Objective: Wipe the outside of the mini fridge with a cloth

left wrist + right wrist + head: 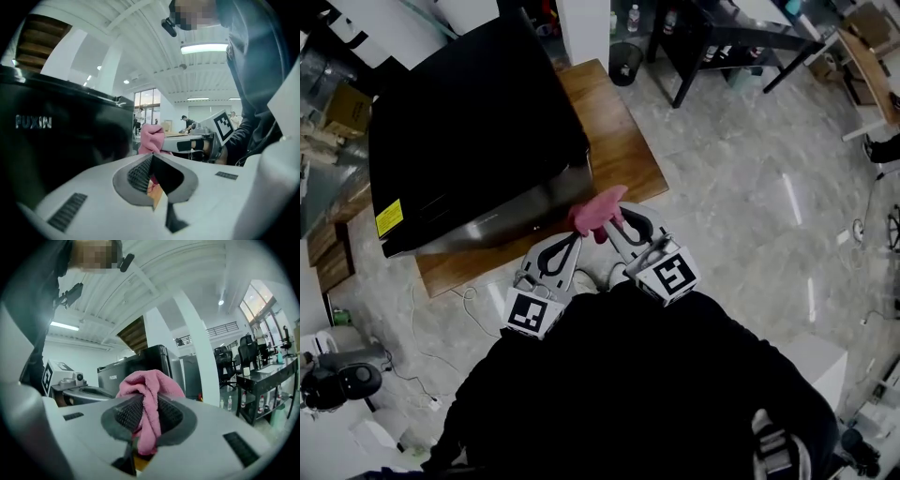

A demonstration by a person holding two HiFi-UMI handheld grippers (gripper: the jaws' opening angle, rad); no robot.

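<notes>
The black mini fridge [469,122] stands on a wooden table [623,150], its steel-trimmed edge toward me. My right gripper [614,217] is shut on a pink cloth [598,212], which bunches out past the jaws close to the fridge's near corner. In the right gripper view the cloth [149,394] is pinched between the ribbed pads, with the fridge [136,364] behind it. My left gripper [575,237] sits just left of the right one, shut with nothing clamped. The left gripper view has its jaw tips [151,159] together, the fridge [56,131] at left and the cloth [152,138] just beyond.
The table's front edge [487,267] runs just beyond the grippers. White cables [473,300] trail on the tiled floor. A dark desk [722,47] and a bin [625,61] stand at the back. Boxes and gear [337,112] crowd the left side.
</notes>
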